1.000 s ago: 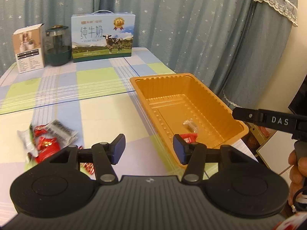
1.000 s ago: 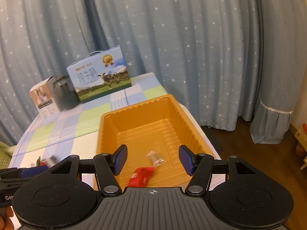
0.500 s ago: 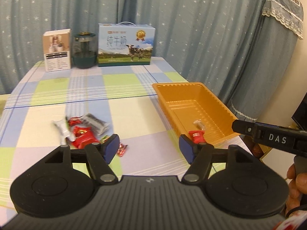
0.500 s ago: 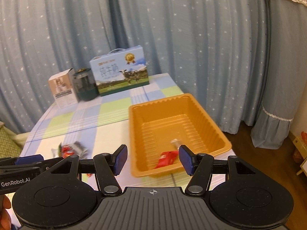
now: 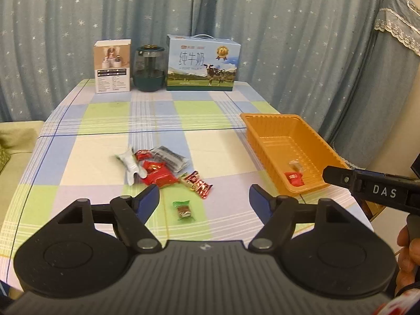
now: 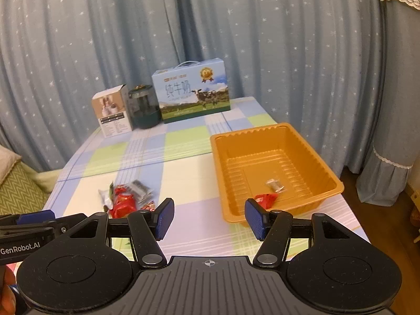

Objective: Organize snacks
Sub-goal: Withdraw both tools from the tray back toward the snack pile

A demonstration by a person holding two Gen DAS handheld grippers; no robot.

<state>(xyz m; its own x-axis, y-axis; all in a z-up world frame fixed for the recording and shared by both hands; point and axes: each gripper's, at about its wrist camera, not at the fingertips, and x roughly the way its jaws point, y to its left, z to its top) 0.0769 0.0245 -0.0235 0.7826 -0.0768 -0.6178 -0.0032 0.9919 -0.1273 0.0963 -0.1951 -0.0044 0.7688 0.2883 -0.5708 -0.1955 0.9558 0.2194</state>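
Observation:
An orange tray [image 5: 312,135] [image 6: 325,169] sits at the table's right edge and holds a red packet [image 5: 294,178] [image 6: 266,199] and a clear-wrapped candy [image 5: 295,164] [image 6: 274,184]. A pile of snack packets [image 5: 155,169] [image 6: 123,198] lies left of it, with a green-wrapped candy [image 5: 183,210] nearer me. My left gripper [image 5: 204,200] is open and empty, above the table's near edge. My right gripper [image 6: 208,219] is open and empty, in front of the tray.
A milk carton box [image 5: 202,63] [image 6: 191,90], a dark glass jar [image 5: 149,69] and a small white box [image 5: 113,65] stand at the table's far edge. Blue star curtains hang behind. A sofa [image 6: 15,183] is at the left.
Both grippers have pulled back and up from the tray, so more of the table shows. The left gripper's jaws have opened wider. The packets have not moved.

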